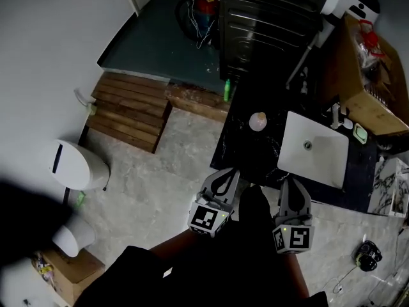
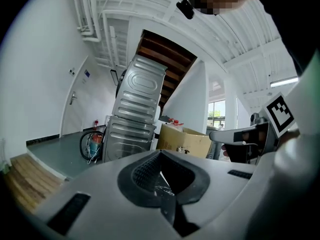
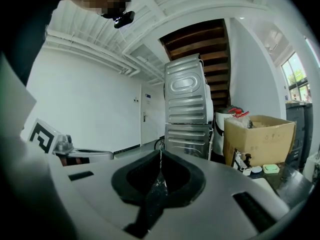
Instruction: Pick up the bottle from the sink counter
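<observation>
In the head view a small pale round-topped bottle [image 1: 257, 121] stands on the black sink counter [image 1: 249, 152], left of the white basin [image 1: 316, 147]. A thin green bottle [image 1: 226, 89] stands at the counter's far left corner. Both grippers hover at the counter's near edge, well short of the pale bottle. My left gripper [image 1: 225, 173] is shut with nothing between its jaws, and its own view shows the pads meeting [image 2: 161, 160]. My right gripper [image 1: 289, 184] is likewise shut and empty [image 3: 160, 156]. Neither gripper view shows either bottle.
A faucet [image 1: 337, 115] and a green soap dish [image 1: 361, 133] sit behind the basin. A cardboard box [image 1: 370, 75] stands at the right, stacked metal machines [image 1: 268, 18] beyond the counter. A wooden pallet [image 1: 131, 110] and a white bin [image 1: 77, 165] are on the floor to the left.
</observation>
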Demonstrator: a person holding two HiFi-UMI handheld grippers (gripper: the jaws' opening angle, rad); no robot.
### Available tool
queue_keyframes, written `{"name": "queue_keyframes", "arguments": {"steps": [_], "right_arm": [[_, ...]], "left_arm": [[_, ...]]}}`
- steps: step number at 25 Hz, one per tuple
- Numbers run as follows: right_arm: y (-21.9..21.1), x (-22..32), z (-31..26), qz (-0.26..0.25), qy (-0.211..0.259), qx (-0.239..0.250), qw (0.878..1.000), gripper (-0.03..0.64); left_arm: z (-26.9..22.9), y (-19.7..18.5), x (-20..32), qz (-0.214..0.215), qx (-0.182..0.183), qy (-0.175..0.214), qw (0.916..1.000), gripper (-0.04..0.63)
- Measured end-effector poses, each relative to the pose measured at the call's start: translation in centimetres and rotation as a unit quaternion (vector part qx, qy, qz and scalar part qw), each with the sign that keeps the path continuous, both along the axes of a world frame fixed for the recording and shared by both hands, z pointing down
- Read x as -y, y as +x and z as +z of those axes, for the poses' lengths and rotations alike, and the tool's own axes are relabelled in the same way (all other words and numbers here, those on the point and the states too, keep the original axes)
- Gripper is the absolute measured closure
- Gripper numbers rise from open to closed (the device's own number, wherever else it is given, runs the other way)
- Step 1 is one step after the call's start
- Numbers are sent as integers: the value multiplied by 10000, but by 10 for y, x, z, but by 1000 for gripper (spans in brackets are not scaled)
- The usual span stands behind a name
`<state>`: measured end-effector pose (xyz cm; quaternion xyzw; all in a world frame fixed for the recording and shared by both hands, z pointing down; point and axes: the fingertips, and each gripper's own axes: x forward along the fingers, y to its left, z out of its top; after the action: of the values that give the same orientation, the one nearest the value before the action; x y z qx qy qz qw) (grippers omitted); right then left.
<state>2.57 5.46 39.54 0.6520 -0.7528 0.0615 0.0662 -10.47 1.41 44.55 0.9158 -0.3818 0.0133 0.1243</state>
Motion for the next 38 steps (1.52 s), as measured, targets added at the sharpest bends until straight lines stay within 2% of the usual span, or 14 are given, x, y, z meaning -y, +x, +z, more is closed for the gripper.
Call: {"name": "queue_keyframes", "arguments": {"steps": [10,13,15,19,25,26,28,32,35,38], "right_arm": [[18,70,12,-412,56,226,9989,577],[24,92,9,-573,125,146,9982,577],[35,103,17,-548,82,182,9983,577],[51,127,23,-662,23,-283,9974,577],[79,162,32,-696,-15,-195,9974,577],[82,166,33,-728,-36,-192,9972,577],[87,174,36,-784,-84,-168,9967,577],[100,187,49,-838,-220,-34,9962,577],[107,195,58,-925,-339,-25,9951,577],[110,199,68,-978,-454,21,9942,577]], "left_arm": [[6,28,52,-269,273,47,9993,581],[17,39,76,-285,576,164,9978,580],[33,47,91,-308,751,79,9967,580],[56,66,119,-309,908,-106,9953,580],[87,91,153,-353,1072,-406,9928,578],[92,93,158,-388,1061,-483,9924,568],[103,99,166,-382,1045,-688,9914,506],[133,116,172,-121,1176,-1134,9865,406],[151,125,178,-130,1332,-1284,9827,334],[169,127,190,-212,1552,-1322,9788,297]]}}
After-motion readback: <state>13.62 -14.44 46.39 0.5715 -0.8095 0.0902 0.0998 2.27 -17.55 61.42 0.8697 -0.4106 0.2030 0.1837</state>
